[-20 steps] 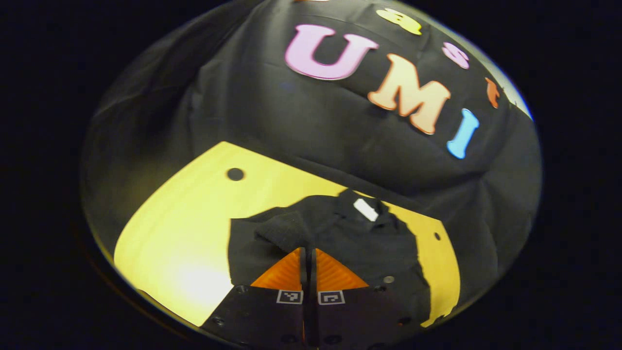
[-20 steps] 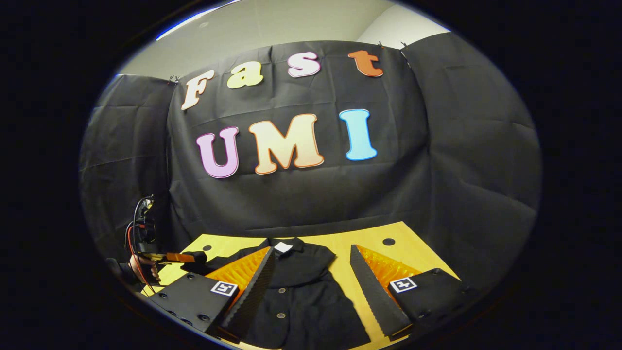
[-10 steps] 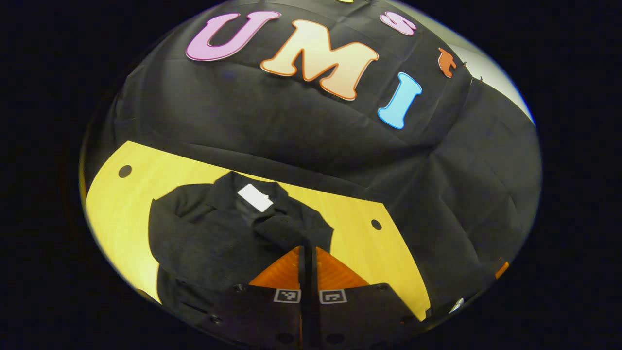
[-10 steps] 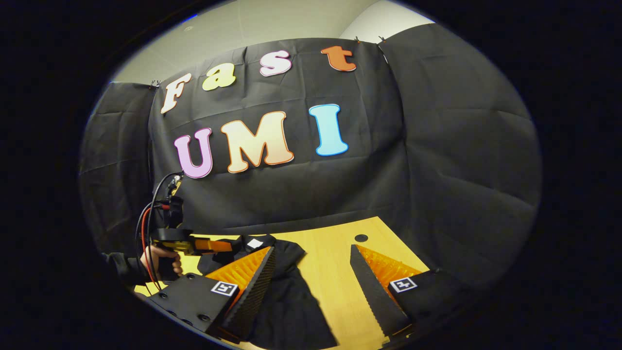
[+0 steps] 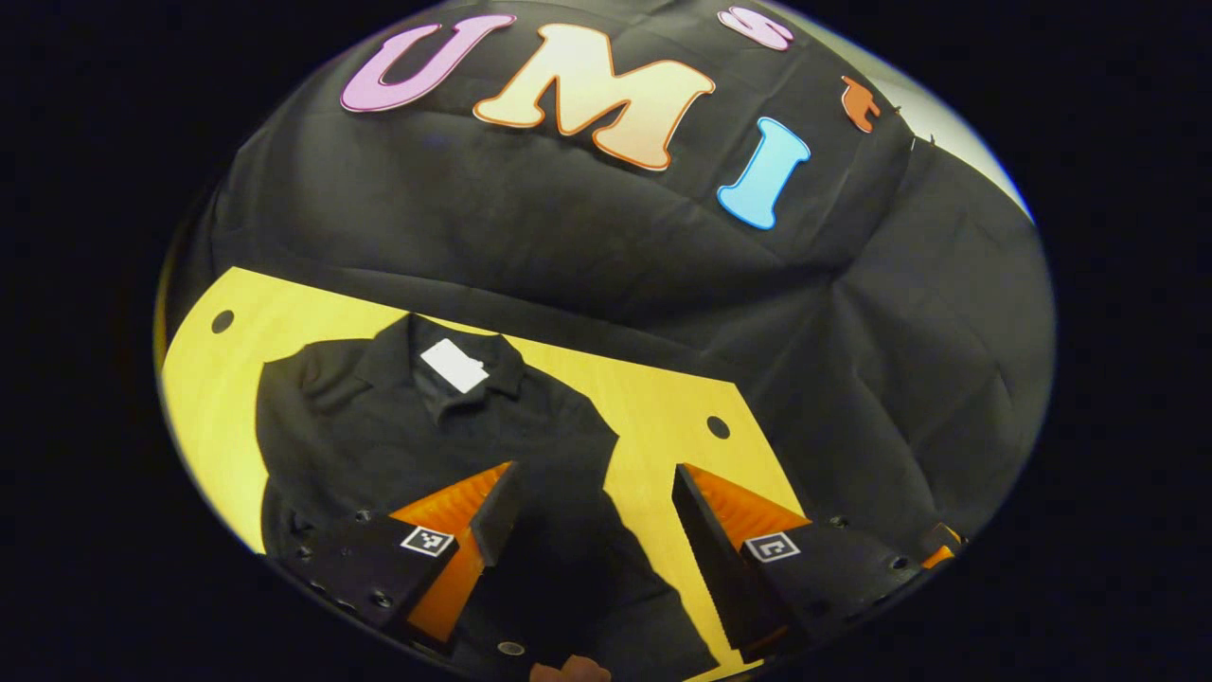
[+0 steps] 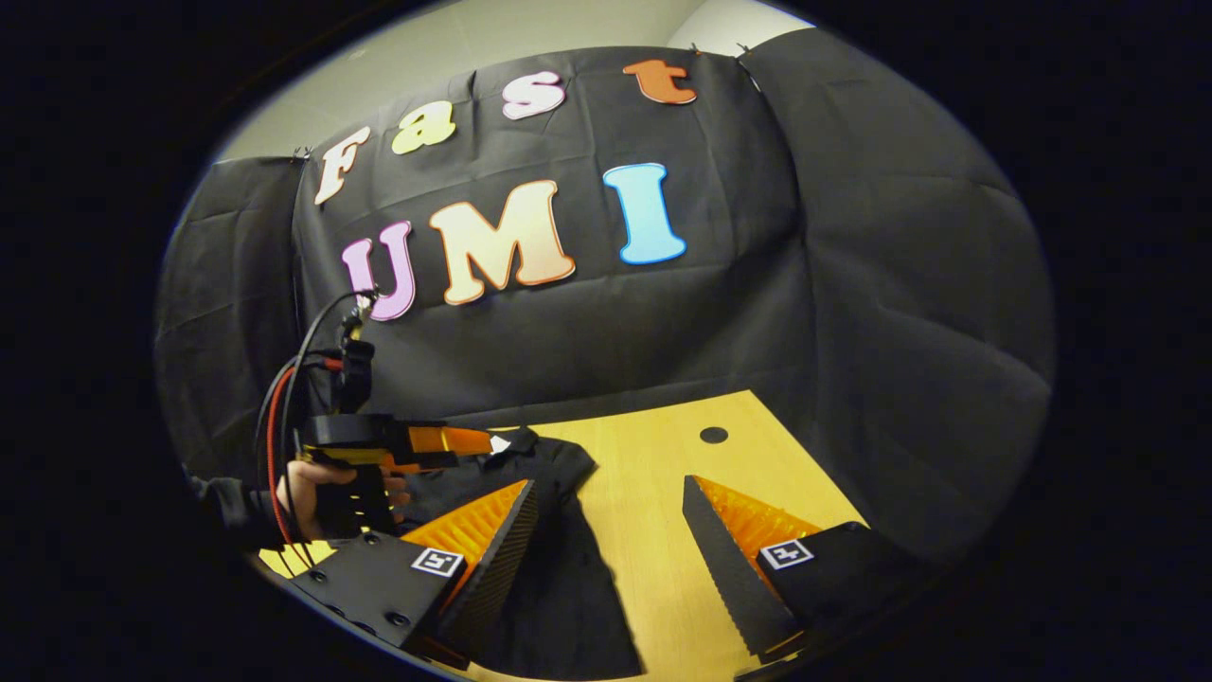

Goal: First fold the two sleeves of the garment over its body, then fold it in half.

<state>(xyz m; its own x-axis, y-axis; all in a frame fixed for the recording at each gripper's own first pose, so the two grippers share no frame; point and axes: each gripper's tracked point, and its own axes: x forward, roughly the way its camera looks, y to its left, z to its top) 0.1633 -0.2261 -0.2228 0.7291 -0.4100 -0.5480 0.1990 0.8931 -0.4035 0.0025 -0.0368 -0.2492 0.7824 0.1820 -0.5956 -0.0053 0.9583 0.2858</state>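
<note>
Black garment (image 5: 426, 445) flat on yellow table (image 5: 663, 417), collar w/ white tag far side, hem cut off by view edge (sleeve folds hard to make out), left gripper (image 5: 592, 502) fingers spread, empty, above garment, right gripper (image 6: 606, 530) fingers apart, empty, over garment's edge.

The shirt (image 5: 426, 445) is matt black cloth with a soft, slightly nubby weave, a small white tag (image 5: 454, 366) sewn inside the collar. It lies on a bench (image 5: 663, 407) of pale yellow wood, smooth with a faint sheen. Each claw's fingers (image 6: 729, 559) have ribbed, sawtooth faces; their housings look like matt hard plastic. The wall (image 6: 900, 284) is matt creased cloth.
</note>
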